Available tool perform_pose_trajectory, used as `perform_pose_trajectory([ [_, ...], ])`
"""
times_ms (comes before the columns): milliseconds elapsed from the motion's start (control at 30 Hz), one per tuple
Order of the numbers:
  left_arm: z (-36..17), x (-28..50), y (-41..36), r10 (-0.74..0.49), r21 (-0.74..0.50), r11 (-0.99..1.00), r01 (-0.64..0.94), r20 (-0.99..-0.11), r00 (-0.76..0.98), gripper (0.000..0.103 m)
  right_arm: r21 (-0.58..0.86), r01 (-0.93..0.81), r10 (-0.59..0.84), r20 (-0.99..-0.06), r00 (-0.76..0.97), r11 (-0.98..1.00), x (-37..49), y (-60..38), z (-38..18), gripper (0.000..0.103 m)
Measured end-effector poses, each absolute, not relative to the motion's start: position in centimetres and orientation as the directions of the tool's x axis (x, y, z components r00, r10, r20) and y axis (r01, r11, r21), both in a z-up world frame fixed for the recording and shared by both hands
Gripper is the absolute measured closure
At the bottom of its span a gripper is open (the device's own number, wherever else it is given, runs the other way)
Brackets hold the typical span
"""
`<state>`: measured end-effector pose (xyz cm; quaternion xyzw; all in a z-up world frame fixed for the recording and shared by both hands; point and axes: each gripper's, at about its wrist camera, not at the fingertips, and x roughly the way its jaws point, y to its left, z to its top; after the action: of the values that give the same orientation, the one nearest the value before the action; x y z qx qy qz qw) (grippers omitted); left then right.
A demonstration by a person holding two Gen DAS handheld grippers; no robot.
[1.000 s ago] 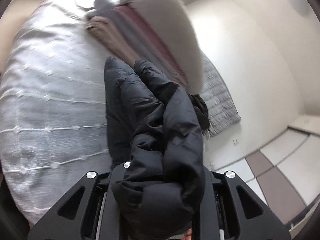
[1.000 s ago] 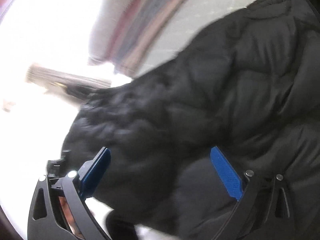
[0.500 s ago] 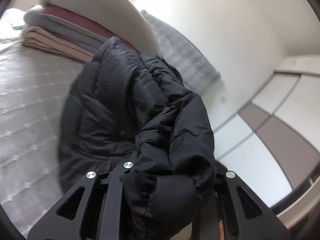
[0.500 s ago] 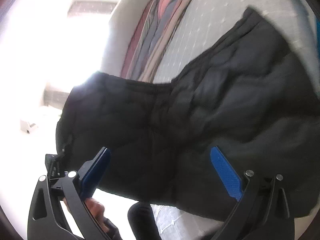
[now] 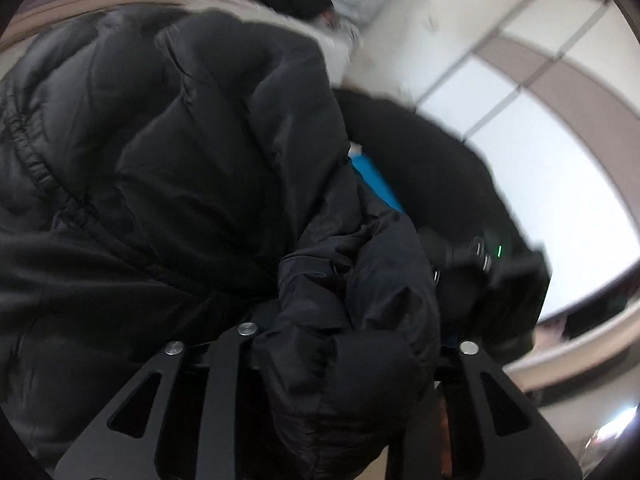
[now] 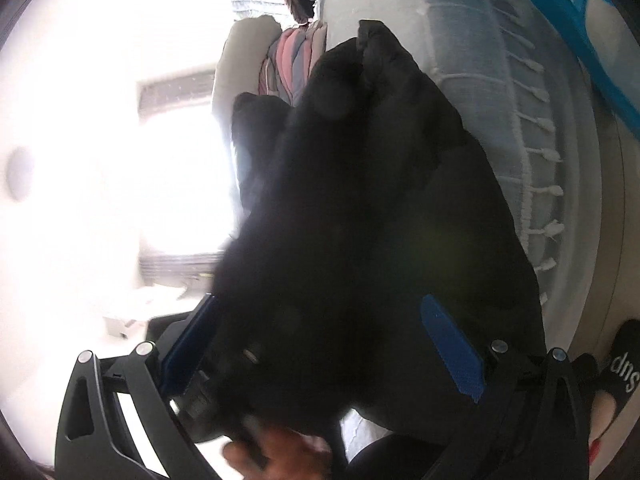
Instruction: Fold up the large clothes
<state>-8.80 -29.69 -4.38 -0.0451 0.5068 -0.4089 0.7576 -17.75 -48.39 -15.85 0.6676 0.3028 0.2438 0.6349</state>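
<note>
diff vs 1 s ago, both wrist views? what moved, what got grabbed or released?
The black puffer jacket was swung over and now fills the left wrist view, hiding the bedspread seen earlier. The left gripper still has a bunch of it between its jaws, which are opening. The right gripper stays wide open with jacket between its blue pads. The folded clothes pile hasn't moved.

A bed with a pale grey tufted cover carries the black puffer jacket and a stack of folded clothes further along.
</note>
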Motion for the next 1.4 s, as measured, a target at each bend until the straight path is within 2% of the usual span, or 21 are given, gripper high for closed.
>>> perform_pose_trajectory([
  [33, -4.4, -9.2, -30.2, -0.656, -0.47, 0.655, 0.591, -0.742, 0.137, 0.07, 0.995, 0.097, 0.715, -0.055, 0.697, -0.019, -17.8, -48.6, -16.2, 0.006],
  [100, -4.2, -9.8, -30.9, -0.648, -0.458, 0.637, 0.62, -0.754, 0.108, 0.053, 0.995, 0.099, 0.72, -0.062, 0.692, -0.01, -18.0, -48.9, -16.4, 0.006],
  [200, -3.8, -10.7, -31.6, -0.63, -0.426, 0.616, 0.663, -0.772, 0.089, 0.04, 0.997, 0.079, 0.736, -0.062, 0.674, 0.011, -17.9, -49.2, -15.5, 0.006],
  [333, -3.7, -12.2, -31.6, -0.619, -0.421, 0.583, 0.694, -0.784, 0.044, 0.035, 0.993, 0.064, 0.738, -0.118, 0.665, 0.101, -18.2, -49.5, -13.1, 0.006],
  [433, -3.8, -12.0, -31.3, -0.629, -0.459, 0.562, 0.688, -0.777, -0.005, 0.033, 0.959, 0.072, 0.699, -0.251, 0.669, 0.275, -18.7, -48.7, -10.1, 0.006],
  [467, -3.8, -11.9, -31.2, -0.632, -0.466, 0.56, 0.685, -0.775, -0.011, 0.033, 0.91, 0.089, 0.641, -0.353, 0.682, 0.406, -19.2, -48.4, -8.4, 0.006],
  [567, -3.6, -10.5, -30.4, -0.637, -0.482, 0.558, 0.675, -0.77, -0.023, 0.033, 0.776, 0.111, 0.522, -0.515, 0.68, 0.621, -19.4, -46.3, -5.6, 0.006],
  [667, -2.7, -9.0, -28.1, -0.658, -0.515, 0.548, 0.659, -0.752, -0.04, 0.033, 0.515, 0.207, 0.293, -0.724, 0.625, 0.832, -18.6, -44.6, -4.7, 0.006],
  [733, -2.0, -8.6, -26.9, -0.665, -0.523, 0.545, 0.655, -0.746, -0.043, 0.033, 0.437, 0.245, 0.232, -0.782, 0.578, 0.866, -18.0, -44.4, -6.1, 0.007],
  [867, 0.2, -7.5, -21.4, -0.699, -0.543, 0.557, 0.629, -0.715, 0.002, 0.033, 0.396, 0.287, 0.18, -0.805, 0.566, 0.872, -18.7, -44.8, -7.7, 0.007],
  [1033, 2.3, -4.1, -12.6, -0.715, -0.546, 0.634, 0.548, -0.683, 0.147, 0.033, 0.521, 0.245, 0.275, -0.727, 0.629, 0.817, -21.7, -46.1, -7.1, 0.007],
  [1133, 2.2, -1.2, -7.6, -0.683, -0.536, 0.706, 0.464, -0.69, 0.242, 0.033, 0.48, 0.247, 0.271, -0.772, 0.575, 0.842, -21.4, -46.4, -8.8, 0.007],
  [1200, 0.5, 0.0, -3.7, -0.657, -0.542, 0.744, 0.391, -0.699, 0.282, 0.033, 0.505, 0.261, 0.302, -0.777, 0.552, 0.822, -20.5, -46.5, -10.5, 0.007],
  [1267, -1.4, 1.9, -1.1, -0.678, -0.605, 0.733, 0.312, -0.687, 0.262, 0.033, 0.552, 0.266, 0.347, -0.761, 0.549, 0.79, -20.2, -46.9, -11.3, 0.007],
  [1400, -4.9, 4.1, 0.2, -0.72, -0.686, 0.694, 0.22, -0.663, 0.203, 0.033, 0.67, 0.241, 0.469, -0.69, 0.551, 0.702, -19.3, -47.8, -13.7, 0.007],
])
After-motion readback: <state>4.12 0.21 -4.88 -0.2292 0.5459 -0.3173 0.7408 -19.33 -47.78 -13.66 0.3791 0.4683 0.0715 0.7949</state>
